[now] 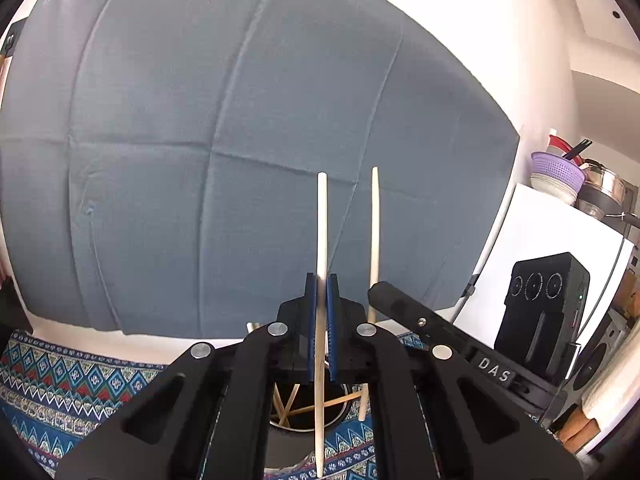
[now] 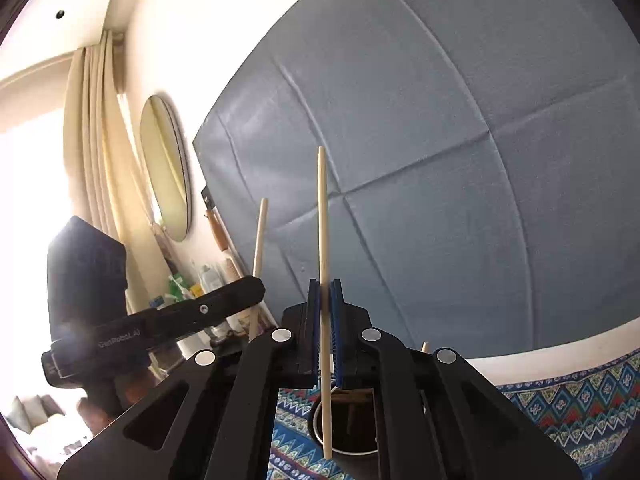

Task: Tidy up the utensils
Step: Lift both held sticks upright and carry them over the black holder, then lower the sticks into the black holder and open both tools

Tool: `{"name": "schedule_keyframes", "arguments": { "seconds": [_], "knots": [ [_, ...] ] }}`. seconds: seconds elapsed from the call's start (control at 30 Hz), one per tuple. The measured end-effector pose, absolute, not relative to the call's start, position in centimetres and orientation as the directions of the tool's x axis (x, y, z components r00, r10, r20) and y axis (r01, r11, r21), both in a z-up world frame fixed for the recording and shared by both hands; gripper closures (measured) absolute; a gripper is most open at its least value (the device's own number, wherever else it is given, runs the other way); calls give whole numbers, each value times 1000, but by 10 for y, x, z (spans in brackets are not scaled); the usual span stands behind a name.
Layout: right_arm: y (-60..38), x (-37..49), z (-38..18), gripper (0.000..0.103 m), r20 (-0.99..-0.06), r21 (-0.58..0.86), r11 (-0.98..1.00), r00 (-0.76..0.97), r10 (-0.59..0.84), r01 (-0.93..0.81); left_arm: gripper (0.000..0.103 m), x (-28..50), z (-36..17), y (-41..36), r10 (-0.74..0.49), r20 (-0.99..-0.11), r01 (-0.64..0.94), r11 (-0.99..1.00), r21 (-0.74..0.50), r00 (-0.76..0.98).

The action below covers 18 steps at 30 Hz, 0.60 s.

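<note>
My left gripper [image 1: 322, 280] is shut on a pale wooden chopstick [image 1: 322, 216] that stands upright, its lower end hanging above a round dark utensil holder [image 1: 304, 414] with several chopsticks in it. My right gripper [image 2: 325, 284] is shut on a second pale chopstick [image 2: 323, 208], also upright, its lower end over the holder [image 2: 352, 432]. The right gripper's finger [image 1: 400, 300] and its chopstick [image 1: 375, 220] show just right of my left gripper. The left gripper [image 2: 224, 300] and its chopstick [image 2: 260, 236] show left of my right gripper.
A patterned blue cloth [image 1: 60, 384] covers the table under the holder. A grey-blue padded panel [image 1: 240, 140] fills the wall behind. A white fridge [image 1: 540, 248] with bowls and a purple colander [image 1: 558, 168] stands at the right. A mirror [image 2: 166, 168] and curtains [image 2: 92, 140] are at the left.
</note>
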State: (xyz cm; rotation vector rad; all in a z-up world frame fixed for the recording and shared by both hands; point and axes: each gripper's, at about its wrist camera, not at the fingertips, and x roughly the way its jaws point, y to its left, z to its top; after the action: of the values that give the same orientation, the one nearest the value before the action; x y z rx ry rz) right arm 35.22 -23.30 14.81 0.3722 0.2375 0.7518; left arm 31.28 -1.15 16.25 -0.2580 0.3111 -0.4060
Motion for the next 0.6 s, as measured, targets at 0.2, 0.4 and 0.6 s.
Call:
{"name": "schedule_keyframes", "arguments": {
  "seconds": [0.2, 0.4, 0.6],
  "knots": [
    [-230, 365, 130, 98, -73, 370, 712, 746, 662, -596, 98, 310, 160, -6, -371, -46, 346, 897, -274, 927],
    [-230, 359, 115, 98, -11, 285, 771, 802, 597, -569, 98, 320, 140, -13, -314, -11, 302, 922, -242, 949],
    [-224, 354, 104, 98, -31, 229, 804, 822, 569, -548, 98, 325, 110, -21, -301, -18, 290, 933, -214, 953]
  ]
}}
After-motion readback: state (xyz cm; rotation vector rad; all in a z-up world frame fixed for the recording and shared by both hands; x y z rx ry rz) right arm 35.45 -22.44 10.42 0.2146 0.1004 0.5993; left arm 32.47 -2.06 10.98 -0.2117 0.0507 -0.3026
